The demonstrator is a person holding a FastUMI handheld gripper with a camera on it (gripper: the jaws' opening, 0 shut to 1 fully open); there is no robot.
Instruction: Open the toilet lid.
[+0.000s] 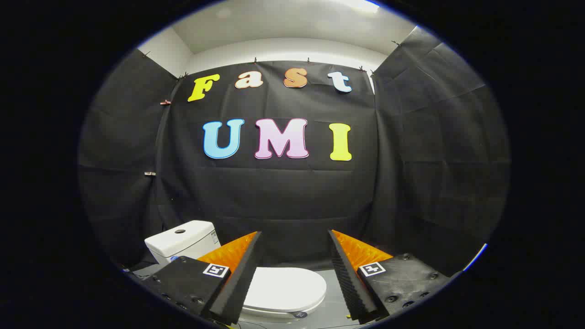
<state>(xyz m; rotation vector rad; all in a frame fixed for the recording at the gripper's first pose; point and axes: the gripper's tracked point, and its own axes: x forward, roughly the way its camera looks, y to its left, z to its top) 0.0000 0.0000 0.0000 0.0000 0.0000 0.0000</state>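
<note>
Below the wide, empty tongs (295, 274) the closed toilet lid (285, 289) was seen; its smooth edge could be missed or slipped off, left of centre.

Black cloth walls (292, 196) on 3 sides of the booth, creased and clipped along the top, white wall (283, 48) above them, pale ceiling with a bright light (361, 4), grey floor (336, 297) below

Grey floor (336, 306), perhaps tiled
</note>
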